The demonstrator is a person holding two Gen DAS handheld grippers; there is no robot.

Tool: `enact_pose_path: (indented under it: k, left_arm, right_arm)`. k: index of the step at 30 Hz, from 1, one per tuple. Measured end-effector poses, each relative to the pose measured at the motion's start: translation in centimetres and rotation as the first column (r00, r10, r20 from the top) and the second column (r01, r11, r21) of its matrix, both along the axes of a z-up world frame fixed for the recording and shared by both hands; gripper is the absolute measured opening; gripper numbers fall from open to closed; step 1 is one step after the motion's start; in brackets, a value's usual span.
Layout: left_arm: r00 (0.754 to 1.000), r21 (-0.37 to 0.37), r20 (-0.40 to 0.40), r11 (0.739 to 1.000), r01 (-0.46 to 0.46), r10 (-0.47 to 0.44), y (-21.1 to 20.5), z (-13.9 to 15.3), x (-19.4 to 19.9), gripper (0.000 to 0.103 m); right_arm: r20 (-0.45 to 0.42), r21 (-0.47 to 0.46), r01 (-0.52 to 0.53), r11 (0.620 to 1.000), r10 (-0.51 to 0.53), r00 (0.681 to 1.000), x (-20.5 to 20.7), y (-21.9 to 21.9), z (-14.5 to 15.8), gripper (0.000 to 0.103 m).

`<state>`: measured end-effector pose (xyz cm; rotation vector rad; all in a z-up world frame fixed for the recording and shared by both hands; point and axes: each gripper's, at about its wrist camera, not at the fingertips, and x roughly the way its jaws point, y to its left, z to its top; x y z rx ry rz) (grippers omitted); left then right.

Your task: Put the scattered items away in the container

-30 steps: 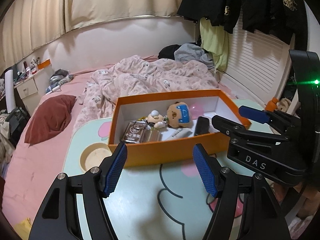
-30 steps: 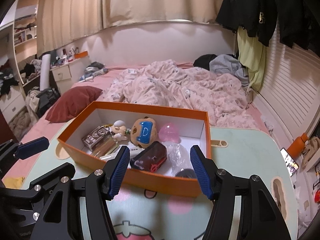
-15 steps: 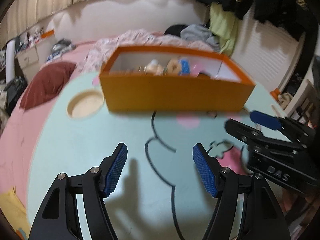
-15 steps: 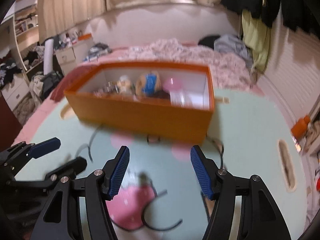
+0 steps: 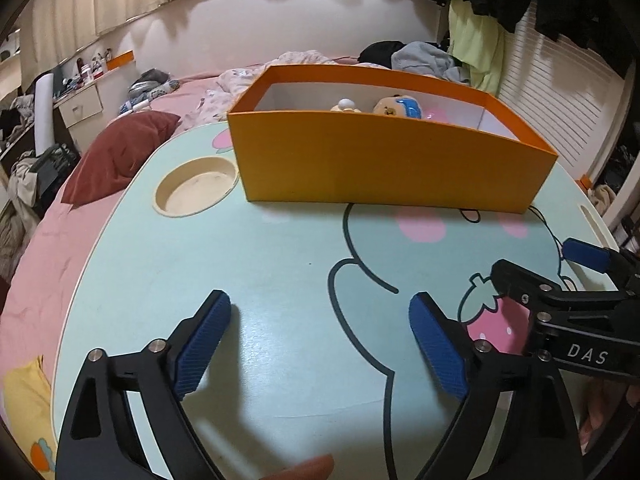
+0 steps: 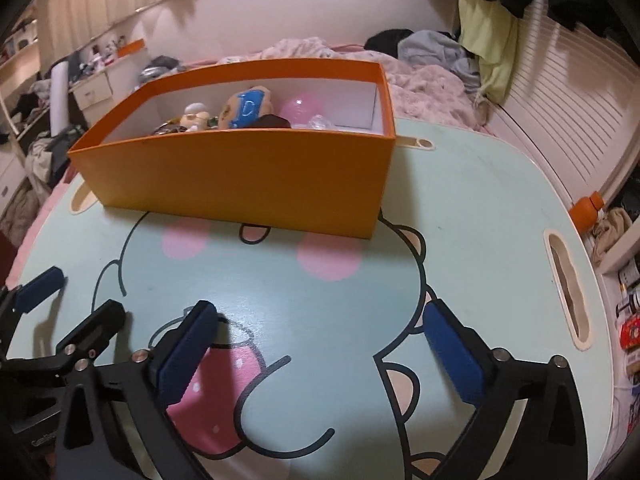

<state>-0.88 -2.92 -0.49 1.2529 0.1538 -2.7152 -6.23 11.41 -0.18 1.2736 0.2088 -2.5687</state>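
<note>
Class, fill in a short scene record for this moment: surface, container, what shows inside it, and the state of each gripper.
Surface: pale green cartoon-print table
Container: orange box, open top, standing on the table
Contents showing: bear plush, small figure, pink ball, dark item
Left gripper: jaws opening, nothing between them
Right gripper: jaws opening, nothing between them
Loose items on table: none visible

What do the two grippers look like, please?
Both the left gripper and the right gripper have black angular metal arms with silver bolts and ribbed blue pads. The right one carries white letters "DAS" on its side.
</note>
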Motion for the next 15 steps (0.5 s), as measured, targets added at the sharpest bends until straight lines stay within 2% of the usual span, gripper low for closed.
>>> enact_pose_path:
  k: [4, 15]
  left_arm:
    - [1.000, 0.007, 0.016, 1.000, -0.020, 0.020, -0.29, -0.10, -0.31, 0.102]
    - [1.000, 0.009, 0.018, 1.000, -0.013, 0.013, -0.39, -0.04, -0.37, 0.102]
  right_arm:
    - [-0.004, -0.001, 0.002, 1.000, -0.002, 1.000, 0.09, -0.05, -0.09, 0.103]
    - [-0.006, -0.003, 0.006, 1.000, -0.006, 1.000, 0.14, -0.20, -0.07, 0.103]
